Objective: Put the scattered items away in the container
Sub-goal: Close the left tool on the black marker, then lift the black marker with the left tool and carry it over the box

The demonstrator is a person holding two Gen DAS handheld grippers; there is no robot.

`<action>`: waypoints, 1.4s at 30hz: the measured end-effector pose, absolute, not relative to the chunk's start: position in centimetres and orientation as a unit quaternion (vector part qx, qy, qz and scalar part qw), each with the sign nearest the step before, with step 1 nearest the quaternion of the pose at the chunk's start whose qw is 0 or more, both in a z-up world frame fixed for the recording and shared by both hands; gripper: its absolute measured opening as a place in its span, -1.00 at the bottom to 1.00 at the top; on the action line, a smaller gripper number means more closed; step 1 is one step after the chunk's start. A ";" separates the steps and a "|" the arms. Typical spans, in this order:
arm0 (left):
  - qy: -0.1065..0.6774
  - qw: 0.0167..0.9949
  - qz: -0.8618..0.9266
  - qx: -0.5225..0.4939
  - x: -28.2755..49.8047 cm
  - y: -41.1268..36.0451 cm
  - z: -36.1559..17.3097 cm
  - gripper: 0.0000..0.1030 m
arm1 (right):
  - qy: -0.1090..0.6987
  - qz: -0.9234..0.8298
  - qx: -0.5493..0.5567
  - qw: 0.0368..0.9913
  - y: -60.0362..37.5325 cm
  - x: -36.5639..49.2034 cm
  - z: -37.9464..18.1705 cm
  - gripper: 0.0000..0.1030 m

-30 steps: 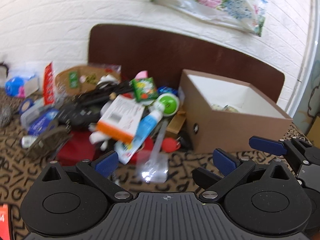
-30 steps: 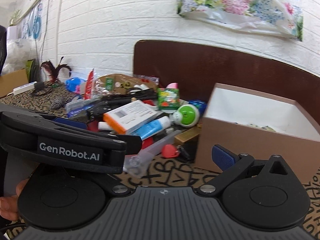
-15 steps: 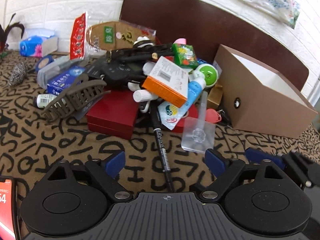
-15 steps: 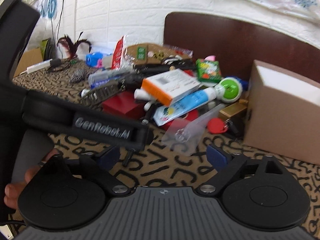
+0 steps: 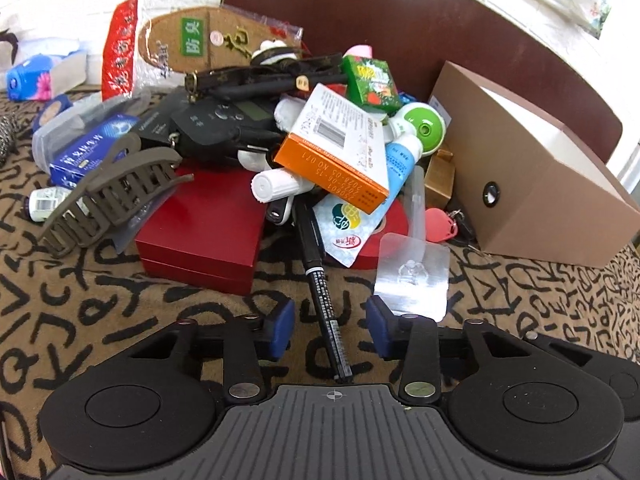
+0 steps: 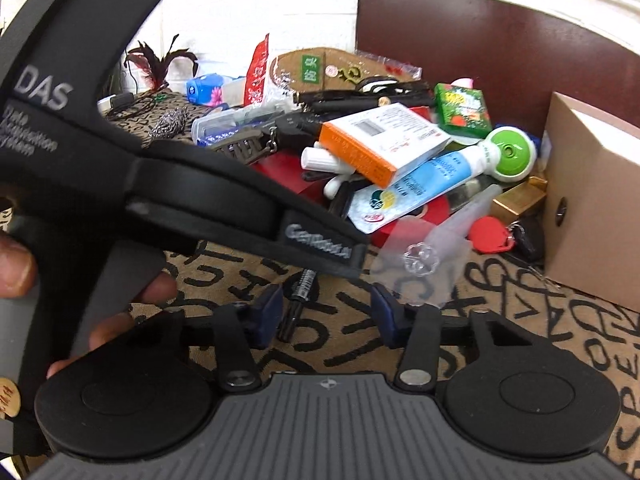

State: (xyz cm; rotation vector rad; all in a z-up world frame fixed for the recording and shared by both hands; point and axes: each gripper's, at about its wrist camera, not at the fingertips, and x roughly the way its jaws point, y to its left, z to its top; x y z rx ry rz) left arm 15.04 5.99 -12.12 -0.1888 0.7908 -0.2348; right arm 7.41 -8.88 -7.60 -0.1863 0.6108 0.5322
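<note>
Inventory, as it lies now.

My left tool [image 5: 330, 330]: jaws closing, not yet pressing; the black pen with printed barrel [image 5: 320, 276] runs between them on the patterned brown-and-black cloth of the counter [image 5: 100, 320].

My right tool [image 6: 326, 316]: jaws closing too, pads bare; the pen's near end lies between them untouched, and the clear plastic adhesive hook sheet [image 6: 420, 264] lies just beyond its right finger.

Container: brown cardboard box with white lining [image 5: 532, 168], at the right of the heap, open top. Its inside is hardly visible from here, so I cannot tell what it holds.

Still scattered: red flat case [image 5: 204, 224], grey-brown hair claw [image 5: 104, 196], orange-and-white carton [image 5: 340, 148], blue-and-white tube with green cap [image 5: 404, 152], green packet [image 5: 372, 80], red key fob [image 5: 440, 224], black gadget with a small screen [image 5: 228, 120], and more behind. By my judgement the task is barely begun.

Room: open cloth in front of the pile; tight at the rear against the dark brown board [image 5: 400, 12]; the box wall stands close to the hook sheet. The two tools crowd one another.
</note>
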 end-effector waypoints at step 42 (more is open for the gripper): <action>0.405 0.900 -0.132 -0.090 14.7 3.9 -12.0 -0.72 | 0.335 0.254 -0.051 0.906 -11.0 6.7 -7.5 -0.78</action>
